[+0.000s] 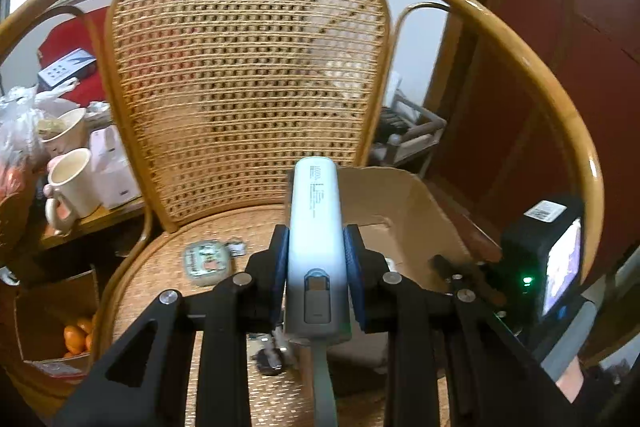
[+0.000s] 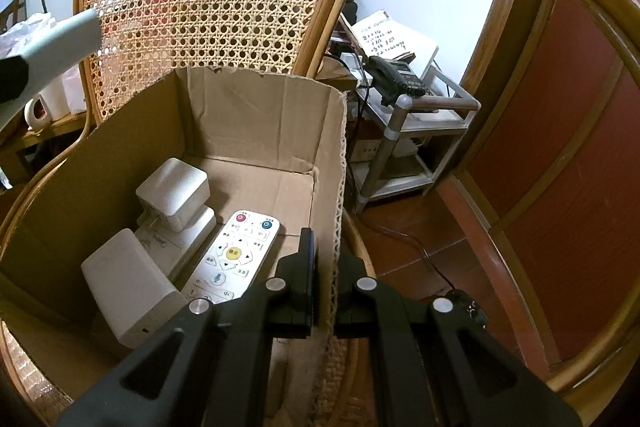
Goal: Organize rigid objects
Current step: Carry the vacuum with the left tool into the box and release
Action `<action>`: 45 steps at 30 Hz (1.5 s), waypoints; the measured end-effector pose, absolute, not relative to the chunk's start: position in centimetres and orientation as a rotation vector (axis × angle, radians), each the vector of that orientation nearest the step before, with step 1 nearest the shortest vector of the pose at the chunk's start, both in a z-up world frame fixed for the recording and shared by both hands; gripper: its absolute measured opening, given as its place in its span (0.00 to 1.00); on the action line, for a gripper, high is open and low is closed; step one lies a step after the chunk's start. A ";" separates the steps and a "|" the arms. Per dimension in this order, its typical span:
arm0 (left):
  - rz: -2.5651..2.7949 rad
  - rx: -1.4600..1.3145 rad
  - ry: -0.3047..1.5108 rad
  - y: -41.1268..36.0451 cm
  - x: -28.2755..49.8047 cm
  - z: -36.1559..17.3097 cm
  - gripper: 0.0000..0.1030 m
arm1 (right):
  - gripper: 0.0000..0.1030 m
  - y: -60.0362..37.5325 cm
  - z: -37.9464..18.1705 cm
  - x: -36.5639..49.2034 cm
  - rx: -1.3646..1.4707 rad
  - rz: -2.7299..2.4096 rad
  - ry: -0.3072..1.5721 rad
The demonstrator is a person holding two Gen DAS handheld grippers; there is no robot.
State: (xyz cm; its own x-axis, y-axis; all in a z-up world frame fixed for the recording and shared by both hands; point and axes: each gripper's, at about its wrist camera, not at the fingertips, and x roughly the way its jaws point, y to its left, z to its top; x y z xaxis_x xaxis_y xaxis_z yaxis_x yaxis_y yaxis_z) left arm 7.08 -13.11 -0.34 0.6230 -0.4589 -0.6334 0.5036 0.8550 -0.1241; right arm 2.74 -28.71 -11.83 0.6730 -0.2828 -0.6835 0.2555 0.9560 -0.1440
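Note:
My left gripper (image 1: 317,261) is shut on a long white device with a grey end (image 1: 316,223), held up above the woven chair seat (image 1: 224,307). In the right wrist view that white device (image 2: 60,43) juts in at the top left, above the cardboard box (image 2: 248,115). My right gripper (image 2: 326,267) is shut on the box's right wall. Inside the box lie a white remote (image 2: 236,259), two white adapter blocks (image 2: 174,193) (image 2: 128,283) and a flat white unit (image 2: 192,235). A small patterned tin (image 1: 206,261) and a small black object (image 1: 272,359) rest on the seat.
The rattan chair back (image 1: 248,75) and its curved arm rail (image 1: 540,75) surround the seat. Mugs (image 1: 72,183) stand on a side table at the left, with a box of oranges (image 1: 76,339) below. A metal shelf with a phone (image 2: 400,79) stands to the right of the chair.

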 end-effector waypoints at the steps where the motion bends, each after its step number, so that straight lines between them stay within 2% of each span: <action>1: -0.564 0.068 0.711 -13.4 7.0 -0.4 0.25 | 0.07 -28.7 -11.8 2.7 -0.037 -0.302 0.775; 13: -0.664 0.082 0.805 -16.3 5.9 -1.9 0.25 | 0.07 -28.7 -11.8 2.9 -0.031 -0.307 0.775; 23: -0.635 0.173 0.787 -17.4 5.5 -2.7 0.25 | 0.07 -28.6 -11.7 3.0 -0.032 -0.305 0.774; 30: -0.617 0.125 0.723 -15.9 5.7 -1.5 0.28 | 0.07 -28.7 -11.8 3.0 -0.037 -0.304 0.774; 33: -0.596 0.100 0.717 -15.0 6.0 -1.0 0.40 | 0.07 -28.8 -11.8 3.0 -0.038 -0.304 0.774; 35: -0.576 0.088 0.698 -14.3 6.1 -0.7 0.60 | 0.07 -28.7 -11.8 2.9 -0.039 -0.304 0.774; 41: -0.496 0.081 0.631 -12.4 6.0 0.7 0.90 | 0.07 -28.5 -12.1 3.1 -0.040 -0.302 0.777; 43: -0.448 0.087 0.633 -11.7 6.6 0.7 0.97 | 0.07 -28.5 -12.3 3.2 -0.038 -0.302 0.777; 45: -0.399 0.090 0.649 -10.8 7.3 0.6 0.98 | 0.07 -28.6 -12.3 3.1 -0.039 -0.301 0.775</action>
State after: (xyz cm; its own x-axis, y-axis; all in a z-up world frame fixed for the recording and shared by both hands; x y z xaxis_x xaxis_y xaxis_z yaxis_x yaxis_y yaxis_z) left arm 7.33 -10.84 0.59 0.7239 -0.3335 -0.6040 0.3889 0.9203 -0.0421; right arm 3.13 -28.55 -12.25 0.6738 -0.2819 -0.6830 0.2532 0.9565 -0.1450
